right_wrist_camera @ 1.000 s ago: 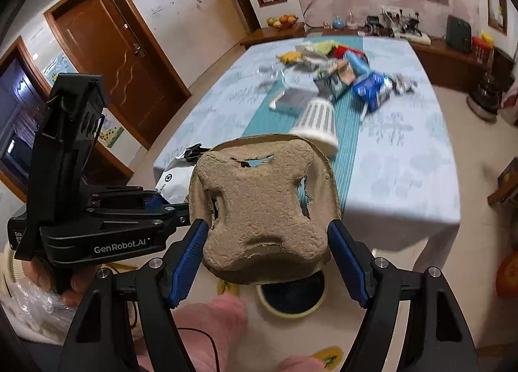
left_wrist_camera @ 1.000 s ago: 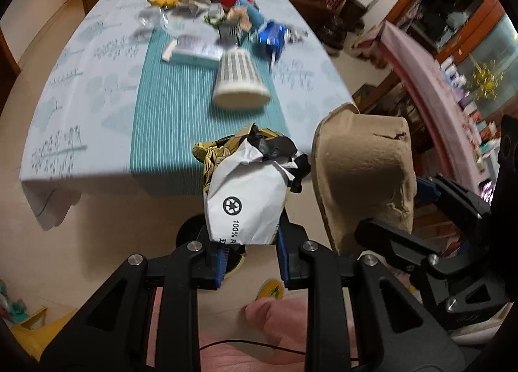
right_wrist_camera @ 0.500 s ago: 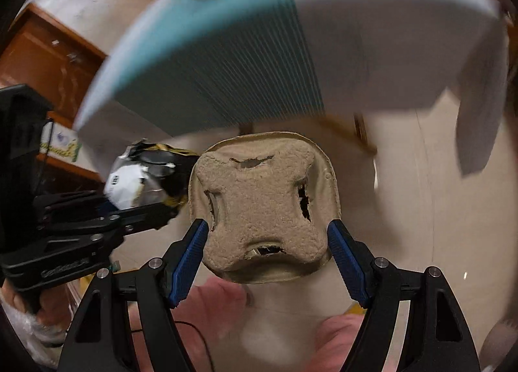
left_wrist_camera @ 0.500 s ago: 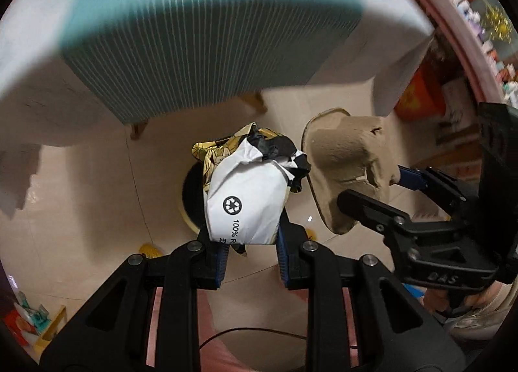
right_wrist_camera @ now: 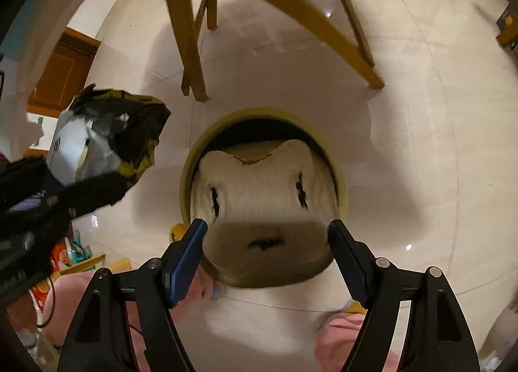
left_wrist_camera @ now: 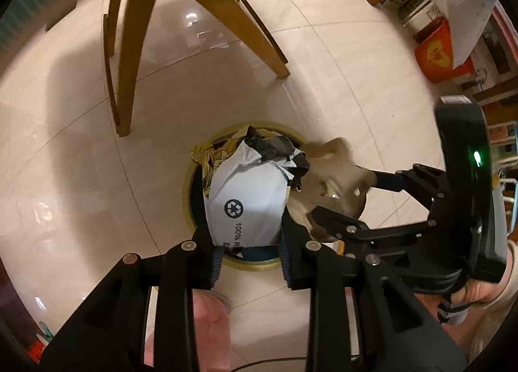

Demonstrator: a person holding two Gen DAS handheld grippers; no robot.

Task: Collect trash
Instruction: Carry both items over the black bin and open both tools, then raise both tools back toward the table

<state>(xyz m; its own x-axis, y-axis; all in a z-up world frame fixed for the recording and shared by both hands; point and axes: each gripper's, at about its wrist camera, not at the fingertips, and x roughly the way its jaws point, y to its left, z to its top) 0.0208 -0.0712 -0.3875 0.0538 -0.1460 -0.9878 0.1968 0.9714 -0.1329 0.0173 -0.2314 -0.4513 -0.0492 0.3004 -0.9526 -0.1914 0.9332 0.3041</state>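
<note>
Two grippers hang over the round yellow-rimmed waste bin [right_wrist_camera: 194, 158] that stands on the pale tiled floor [left_wrist_camera: 81, 161], near the wooden table legs [left_wrist_camera: 129, 48]. On the left, the left gripper [left_wrist_camera: 247, 236] has its fingers clenched on a crumpled white paper bag with a recycling mark, black and gold scraps [left_wrist_camera: 249, 191], above the bin's opening. On the right, the right gripper [right_wrist_camera: 267, 242] has its blue-padded fingers [right_wrist_camera: 184, 258] spread wide; the brown moulded-pulp cup carrier [right_wrist_camera: 262, 207] sits between them over the bin, and I cannot tell if the pads touch it.
</note>
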